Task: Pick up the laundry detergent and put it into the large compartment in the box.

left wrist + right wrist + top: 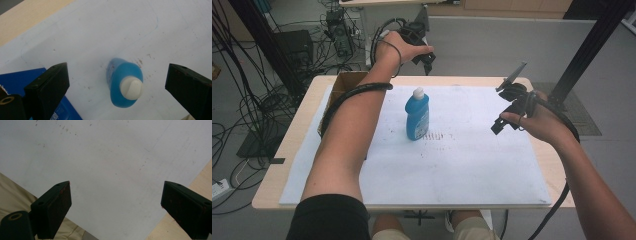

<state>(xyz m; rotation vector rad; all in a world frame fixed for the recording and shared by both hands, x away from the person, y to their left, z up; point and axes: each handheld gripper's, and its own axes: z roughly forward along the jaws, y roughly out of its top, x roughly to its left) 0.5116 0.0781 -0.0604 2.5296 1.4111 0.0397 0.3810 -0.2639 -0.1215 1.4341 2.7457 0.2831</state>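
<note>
A blue bottle (417, 116) with a white cap stands upright on the white mat (472, 160), a little left of the middle. My left gripper (427, 61) is held high above the table's far edge, beyond the bottle. In the left gripper view it looks down on the bottle (124, 85) from well above, its jaws wide open, and the left gripper (116, 73) holds nothing. My right gripper (505, 119) hovers over the mat's right side, apart from the bottle. The right gripper (115, 192) is open over bare mat (107, 157).
An open cardboard box (343, 82) sits at the table's far left corner. A flat blue packet (15, 77) lies on the mat near the bottle. The wooden table (294, 140) shows around the mat. Cables and equipment lie on the floor at the left.
</note>
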